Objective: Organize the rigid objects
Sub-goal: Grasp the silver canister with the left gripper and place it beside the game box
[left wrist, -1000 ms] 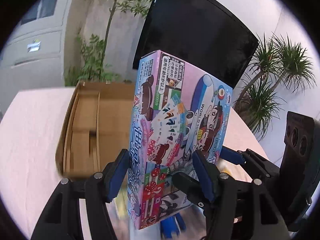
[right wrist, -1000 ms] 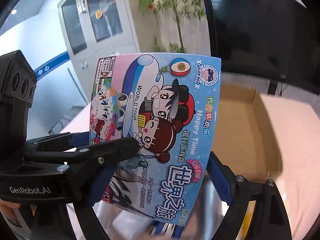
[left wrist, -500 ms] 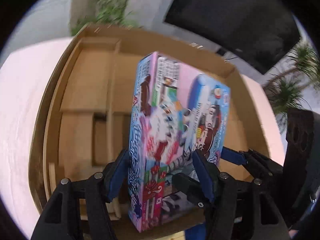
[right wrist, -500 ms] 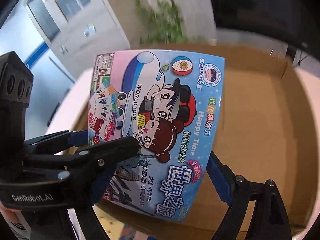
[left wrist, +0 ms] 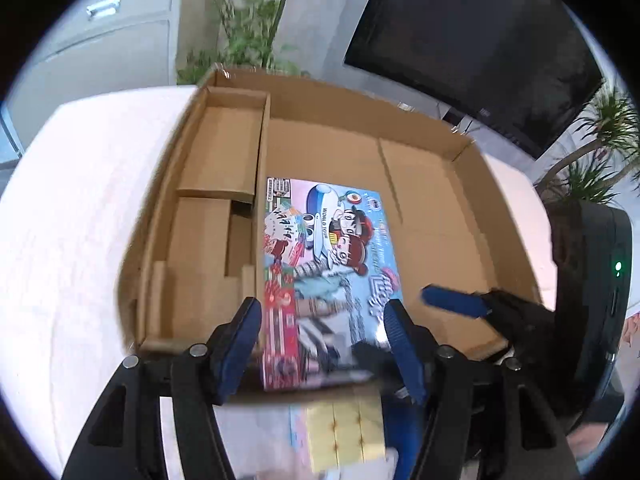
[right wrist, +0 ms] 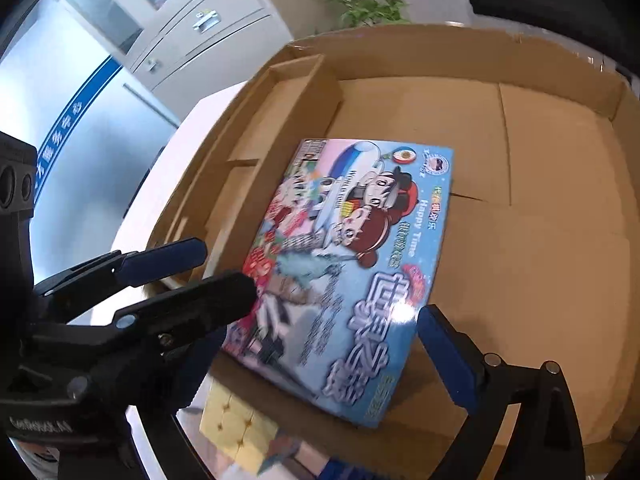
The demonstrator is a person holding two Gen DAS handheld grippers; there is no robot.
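The game box (left wrist: 328, 264) lies flat, face up, on the floor of the cardboard box (left wrist: 436, 200) — cartoon cover showing, its left edge just beside the divider (left wrist: 260, 184) that walls off the narrow left compartments. It sits in the big main compartment, toward the near wall.

Left gripper (left wrist: 324, 344) hangs over the near end of the game box, its blue pads (left wrist: 244, 344) spread on either side of it. The gap to the left edge is plain to see, so the jaws are apart and gripping nothing.

From the right wrist view, the right gripper (right wrist: 340, 320) straddles the near part of the same game box (right wrist: 352, 264) — one finger dark and blurred across the left corner, the blue-padded finger (right wrist: 448, 352) standing off the right edge. Jaws wide; the pad on the right is clear of the cardboard, so there is no hold here either.

On the table (left wrist: 76, 216) just outside the near wall sits a pale yellow cube (left wrist: 344, 436), a puzzle-cube look to it, blurred. The same yellow cube (right wrist: 236, 428) shows below the box rim in the right view
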